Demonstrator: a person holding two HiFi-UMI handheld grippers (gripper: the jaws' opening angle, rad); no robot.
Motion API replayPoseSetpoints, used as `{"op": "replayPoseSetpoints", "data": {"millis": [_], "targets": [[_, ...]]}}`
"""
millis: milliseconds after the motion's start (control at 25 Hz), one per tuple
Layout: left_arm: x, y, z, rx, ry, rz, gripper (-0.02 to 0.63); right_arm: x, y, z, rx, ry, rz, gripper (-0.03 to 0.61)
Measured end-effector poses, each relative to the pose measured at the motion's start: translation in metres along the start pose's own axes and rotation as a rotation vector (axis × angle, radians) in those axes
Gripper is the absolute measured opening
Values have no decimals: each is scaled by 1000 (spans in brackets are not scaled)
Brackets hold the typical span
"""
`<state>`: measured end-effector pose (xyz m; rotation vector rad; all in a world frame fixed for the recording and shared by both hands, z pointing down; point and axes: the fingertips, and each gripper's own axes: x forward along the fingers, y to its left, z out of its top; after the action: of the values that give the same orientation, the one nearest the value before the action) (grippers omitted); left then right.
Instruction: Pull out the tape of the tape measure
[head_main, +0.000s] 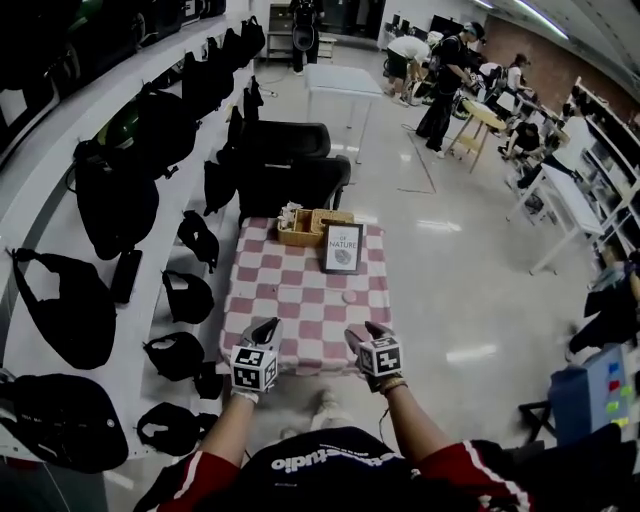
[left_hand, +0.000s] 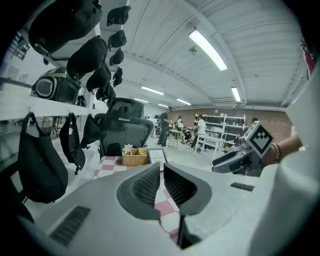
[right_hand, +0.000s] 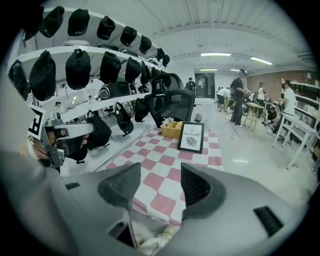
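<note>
Currently the largest item is the tabletop, covered in a red-and-white checked cloth and occupying the centre of the head view. A black office chair stands beyond its far edge, toward the top of the frame. On the far end of the cloth, a framed sign stands upright, with a wicker basket just beside it on the left

Both claws hover over the near edge of the cloth, at lower centre of the frame, well apart from each other:
- Left claw: pads drawn together to a sliver, nothing between them
- Right claw: pads spread apart, nothing between them, only checked cloth visible through the gap

The tape measure is judged to be the small, pale, round object lying alone on the cloth, below the sign and above the claws in the frame. It is too small to show its tape tab or any long axis

Governing relation: the tape measure lies ahead of the right claw, slightly to its left in the frame, and farther from the left claw. The right claw, nearer and already spread, is judged better placed to reach forward and seat on the case. The left claw would need to spread before taking the tape end
</note>
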<state>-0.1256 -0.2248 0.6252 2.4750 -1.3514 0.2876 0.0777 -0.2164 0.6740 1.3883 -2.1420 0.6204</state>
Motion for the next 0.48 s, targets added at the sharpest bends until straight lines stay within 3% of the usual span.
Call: {"op": "replayPoseSetpoints", "data": {"millis": [240, 480], "targets": [[-18, -11, 24, 15, -60, -40, 12, -28, 20, 19, 9, -75, -20, 245], [-25, -19, 49, 41, -100, -53, 12, -53, 9, 39, 16, -123, -58, 245]]}}
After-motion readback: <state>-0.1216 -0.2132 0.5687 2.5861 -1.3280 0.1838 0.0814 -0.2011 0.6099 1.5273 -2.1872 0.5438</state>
